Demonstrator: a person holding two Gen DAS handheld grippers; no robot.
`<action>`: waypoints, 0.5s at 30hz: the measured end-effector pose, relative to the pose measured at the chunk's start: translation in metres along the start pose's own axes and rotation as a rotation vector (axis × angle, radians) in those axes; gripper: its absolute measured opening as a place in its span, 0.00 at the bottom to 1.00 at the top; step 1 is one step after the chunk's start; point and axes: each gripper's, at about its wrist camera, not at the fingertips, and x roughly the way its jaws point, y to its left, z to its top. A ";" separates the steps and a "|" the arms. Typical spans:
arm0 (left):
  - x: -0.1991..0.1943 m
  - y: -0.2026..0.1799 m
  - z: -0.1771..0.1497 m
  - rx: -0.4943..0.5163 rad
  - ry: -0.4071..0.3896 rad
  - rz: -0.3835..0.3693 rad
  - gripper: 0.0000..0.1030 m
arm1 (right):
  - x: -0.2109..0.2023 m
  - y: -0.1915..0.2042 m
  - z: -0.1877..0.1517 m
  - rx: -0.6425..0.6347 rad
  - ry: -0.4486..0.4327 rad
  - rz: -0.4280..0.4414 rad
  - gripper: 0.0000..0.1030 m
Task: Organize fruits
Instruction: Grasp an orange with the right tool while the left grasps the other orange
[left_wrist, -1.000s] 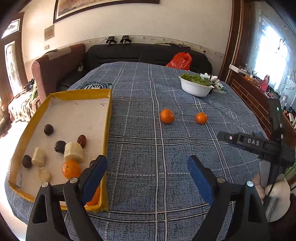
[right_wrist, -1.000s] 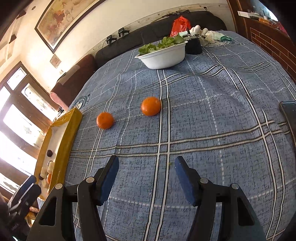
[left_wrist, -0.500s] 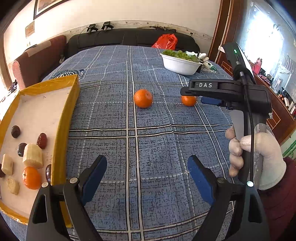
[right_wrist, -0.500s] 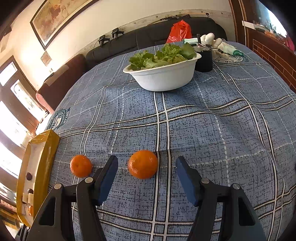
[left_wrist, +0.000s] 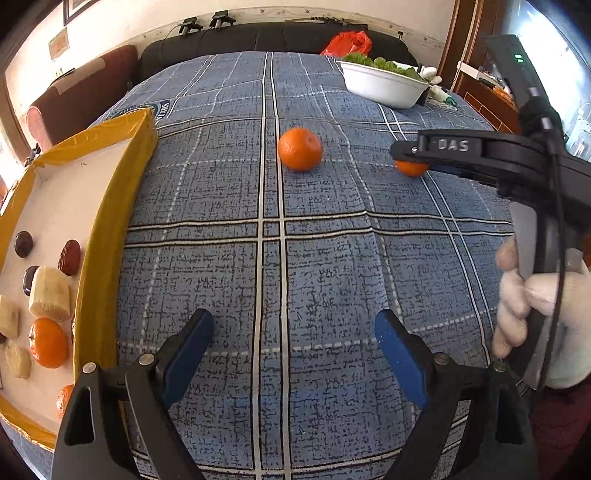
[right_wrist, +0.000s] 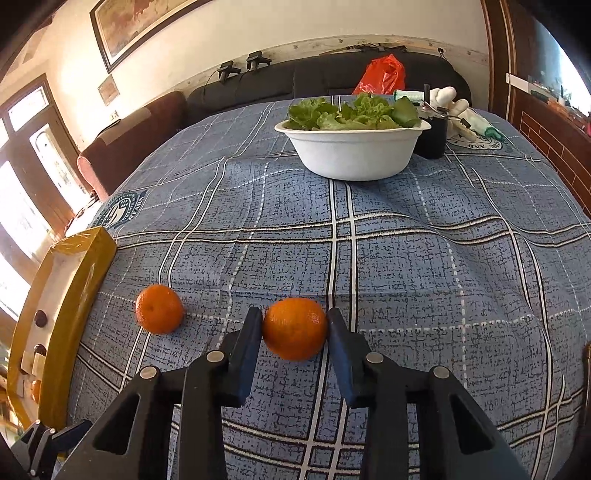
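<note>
My right gripper (right_wrist: 294, 323) is shut on an orange (right_wrist: 294, 328) that rests on the blue plaid tablecloth; in the left wrist view this orange (left_wrist: 410, 168) is partly hidden behind the right gripper. A second orange (right_wrist: 159, 309) lies to its left, also seen in the left wrist view (left_wrist: 300, 148). My left gripper (left_wrist: 293, 332) is open and empty over the cloth, well short of the oranges. A yellow tray (left_wrist: 107, 206) at the left holds oranges, banana pieces and dark round fruits; its wall also shows in the right wrist view (right_wrist: 74, 280).
A white bowl of lettuce (right_wrist: 352, 147) stands at the far side of the table, with a dark cup (right_wrist: 432, 134) and a white glove beside it. A black sofa with a red bag (right_wrist: 382, 72) lies beyond. A wooden cabinet stands at right.
My right gripper moved forward to the right-hand orange and closed on it. My left gripper shifted right and forward, away from the tray, and stayed open.
</note>
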 end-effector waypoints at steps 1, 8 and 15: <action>0.001 -0.001 -0.001 0.006 0.005 0.007 0.90 | -0.003 -0.001 -0.001 0.010 0.000 0.008 0.37; 0.006 -0.006 -0.002 0.037 0.040 0.024 1.00 | -0.022 -0.014 -0.020 0.040 0.002 0.041 0.38; 0.005 -0.006 -0.002 0.058 0.080 0.015 1.00 | -0.029 -0.024 -0.020 0.080 -0.013 0.075 0.38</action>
